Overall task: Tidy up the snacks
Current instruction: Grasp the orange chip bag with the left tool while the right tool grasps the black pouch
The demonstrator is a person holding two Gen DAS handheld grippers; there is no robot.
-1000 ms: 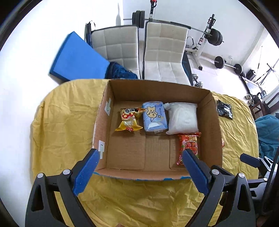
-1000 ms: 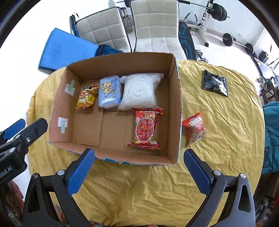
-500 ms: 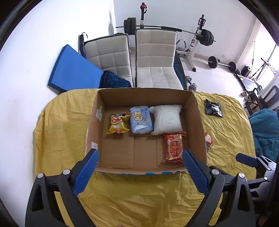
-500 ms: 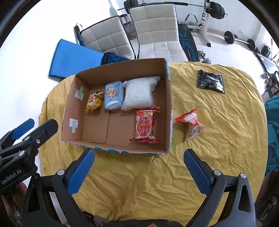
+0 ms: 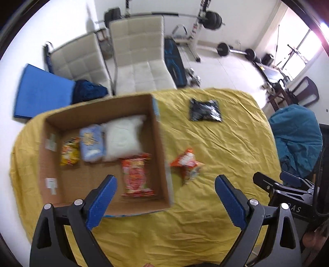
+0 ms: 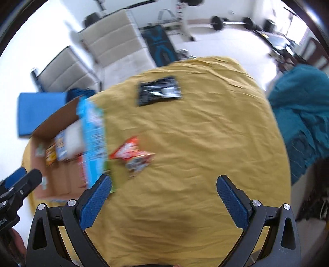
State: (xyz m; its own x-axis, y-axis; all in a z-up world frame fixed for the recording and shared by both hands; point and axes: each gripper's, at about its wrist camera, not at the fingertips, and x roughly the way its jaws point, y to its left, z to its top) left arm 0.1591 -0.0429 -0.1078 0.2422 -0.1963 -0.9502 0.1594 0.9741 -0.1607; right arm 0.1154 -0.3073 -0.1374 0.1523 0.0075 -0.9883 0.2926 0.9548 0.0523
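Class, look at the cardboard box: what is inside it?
Inside the cardboard box: a yellow packet, a pale blue packet, a white bag and a red packet. Anything beneath them is hidden.

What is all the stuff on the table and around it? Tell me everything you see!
cardboard box: 1, brown, on the left of the table
snack packets in box: 4, yellow, pale blue, white, red
orange-red snack packet: 1, on the cloth right of the box
black packet: 1, far side of the cloth
tablecloth: 1, yellow, crumpled
chairs: 2, cream, behind the table
mat: 1, blue, on the floor at left
barbell weights: black, at the back
left gripper: 1, black with blue pads, open
right gripper: 1, the same, open
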